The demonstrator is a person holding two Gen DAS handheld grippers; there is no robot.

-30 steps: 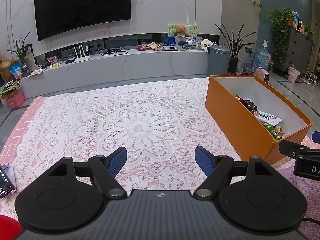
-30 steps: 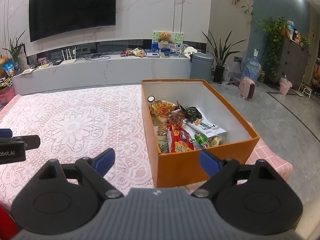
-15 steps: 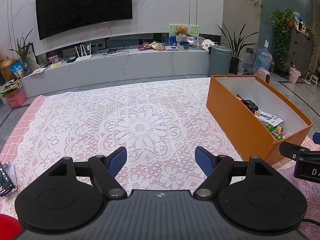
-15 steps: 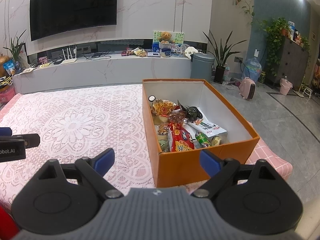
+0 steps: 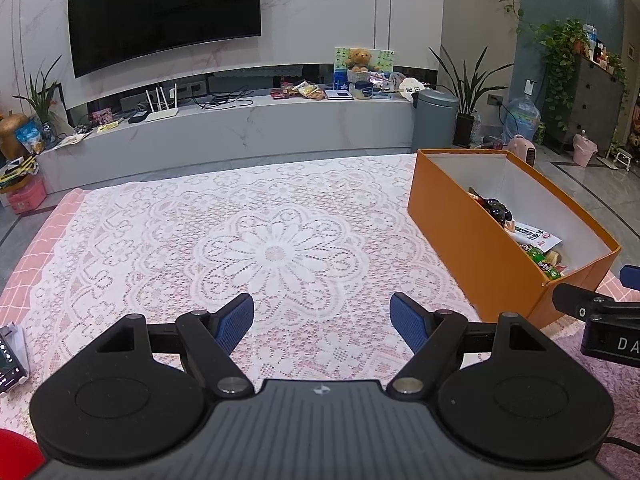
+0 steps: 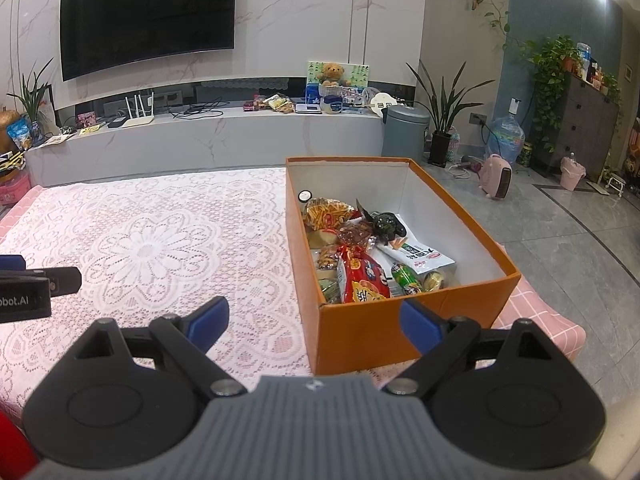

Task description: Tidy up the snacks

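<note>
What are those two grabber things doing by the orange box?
A person is tidying snacks with two hand-held grippers. The snacks already lie heaped in the orange box on the lace tablecloth. The left gripper and the right gripper both hover open and hold nothing.

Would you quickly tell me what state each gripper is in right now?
Left gripper: open, holding nothing, over the lace cloth.
Right gripper: open, holding nothing, just short of the orange box.
</note>
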